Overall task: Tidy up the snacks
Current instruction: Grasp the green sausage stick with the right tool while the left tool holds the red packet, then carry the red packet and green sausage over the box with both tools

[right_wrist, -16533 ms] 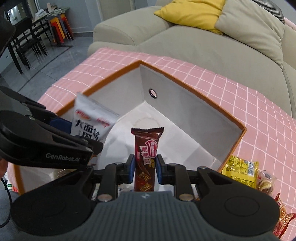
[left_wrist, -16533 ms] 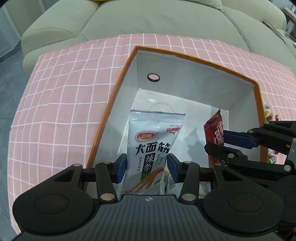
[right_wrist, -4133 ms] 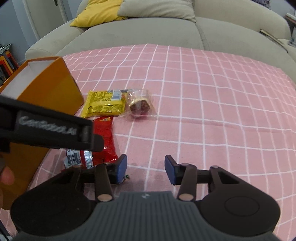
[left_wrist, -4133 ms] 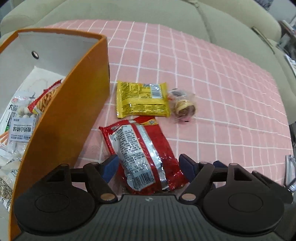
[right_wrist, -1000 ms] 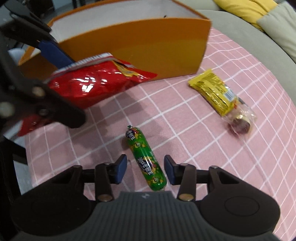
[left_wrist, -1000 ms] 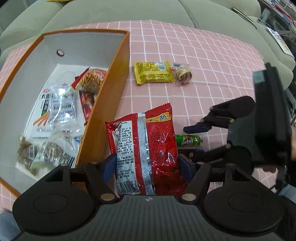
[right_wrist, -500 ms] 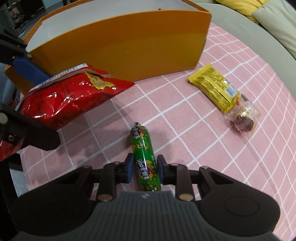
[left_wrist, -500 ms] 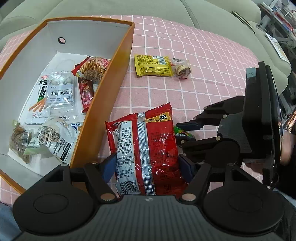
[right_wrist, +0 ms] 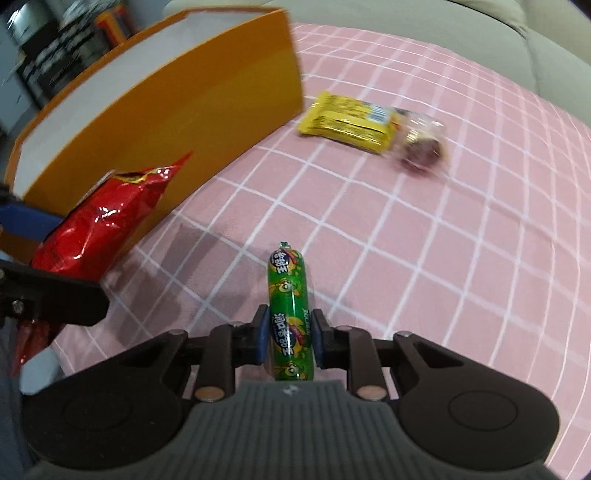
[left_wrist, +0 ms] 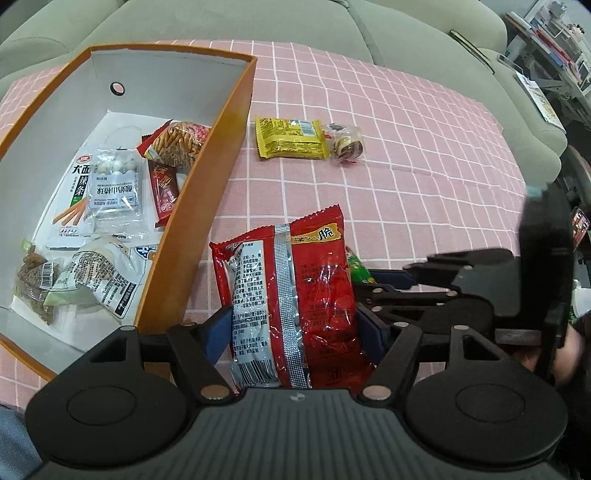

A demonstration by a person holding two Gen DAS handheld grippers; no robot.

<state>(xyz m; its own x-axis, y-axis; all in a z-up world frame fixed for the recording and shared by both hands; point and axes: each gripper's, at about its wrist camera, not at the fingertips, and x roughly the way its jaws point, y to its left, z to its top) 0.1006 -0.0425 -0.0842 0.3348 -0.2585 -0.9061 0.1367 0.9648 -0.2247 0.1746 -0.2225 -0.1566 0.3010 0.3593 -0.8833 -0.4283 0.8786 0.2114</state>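
Note:
My left gripper (left_wrist: 293, 326) is shut on a red snack bag (left_wrist: 291, 295) and holds it above the pink checked cloth, just right of the orange box (left_wrist: 229, 122). The bag also shows in the right wrist view (right_wrist: 99, 221). My right gripper (right_wrist: 289, 334) is shut on a green sausage stick (right_wrist: 289, 310), lifted off the cloth; its tip peeks out behind the bag in the left wrist view (left_wrist: 356, 267). The box holds several snack packets (left_wrist: 114, 184). A yellow packet (left_wrist: 290, 138) and a small clear-wrapped sweet (left_wrist: 345, 146) lie on the cloth beyond.
The orange box wall (right_wrist: 166, 114) stands to the left of my right gripper. A grey-green sofa (left_wrist: 258, 22) lines the far edge of the cloth. The right gripper's body (left_wrist: 480, 295) sits close to the right of the red bag.
My right gripper has lifted the green sausage stick off the cloth and swung its view towards the box. My left gripper has held the red bag and shifted slightly.

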